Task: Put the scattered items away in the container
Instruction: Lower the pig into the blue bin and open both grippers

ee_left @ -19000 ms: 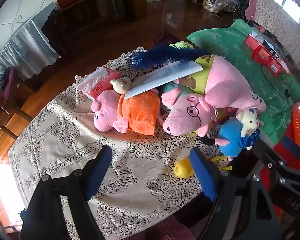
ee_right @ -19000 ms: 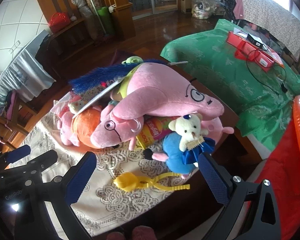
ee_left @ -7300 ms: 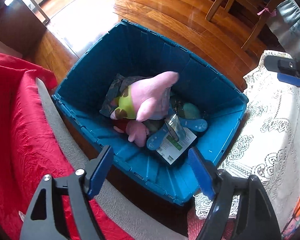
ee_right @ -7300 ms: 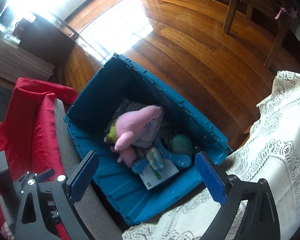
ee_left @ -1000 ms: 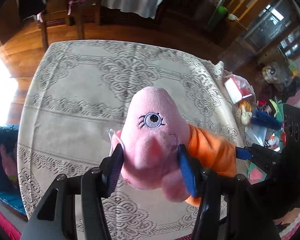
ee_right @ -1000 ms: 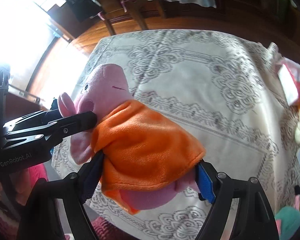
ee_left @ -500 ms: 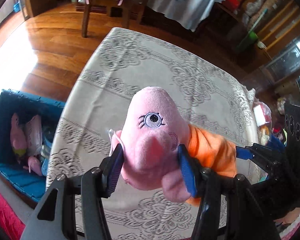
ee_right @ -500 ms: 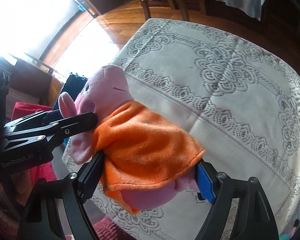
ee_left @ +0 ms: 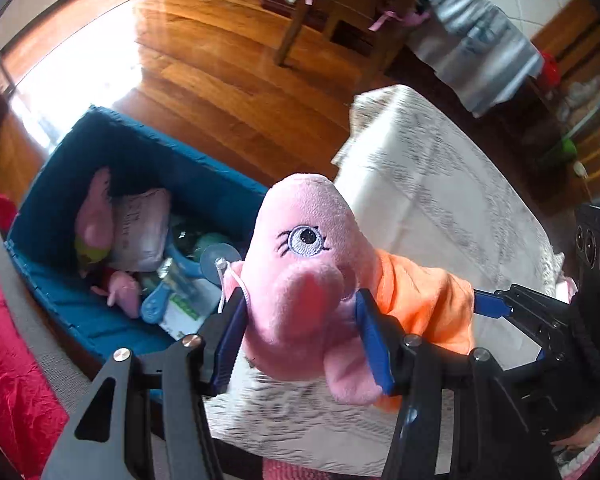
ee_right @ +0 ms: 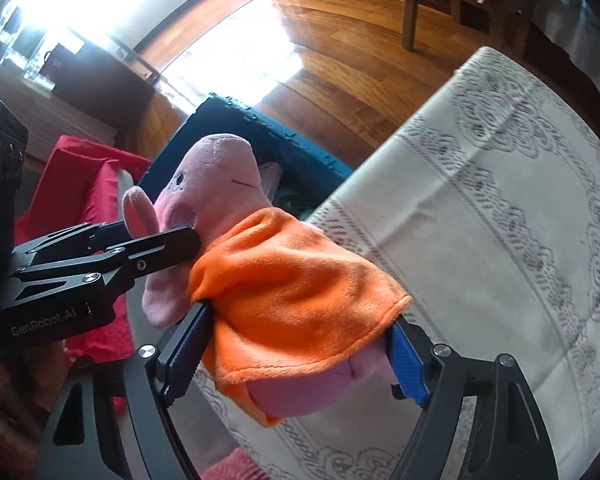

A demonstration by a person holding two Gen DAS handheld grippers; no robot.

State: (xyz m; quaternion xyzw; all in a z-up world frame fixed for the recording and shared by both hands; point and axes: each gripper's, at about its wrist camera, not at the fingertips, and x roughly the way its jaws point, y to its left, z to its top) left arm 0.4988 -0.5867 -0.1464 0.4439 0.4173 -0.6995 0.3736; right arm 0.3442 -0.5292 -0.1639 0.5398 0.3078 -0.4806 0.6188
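A pink plush pig point(ee_left: 312, 264) in an orange dress hangs in the air, carried by both grippers. My left gripper point(ee_left: 300, 340) is shut on its head, blue pads pressing both cheeks. My right gripper point(ee_right: 296, 354) is shut on its orange body point(ee_right: 300, 300). The left gripper's black fingers point(ee_right: 156, 250) show in the right wrist view at the pig's neck. A blue bin point(ee_left: 148, 160) stands on the floor to the left and below, holding a pink starfish plush point(ee_left: 96, 216), a pale bag point(ee_left: 144, 228) and other items. The pig point(ee_right: 220, 176) is above the table's edge beside the bin point(ee_right: 300, 148).
A table under a lace cloth point(ee_left: 440, 200) lies under and right of the pig. A red cloth over a seat point(ee_left: 8, 340) borders the bin on the left. Wooden floor point(ee_left: 220, 60) and chair legs point(ee_left: 296, 32) lie beyond.
Both grippers have carried the pig leftward across the table toward its edge. The blue bin, out of sight a second ago, is now close at the lower left. Grips are unchanged.
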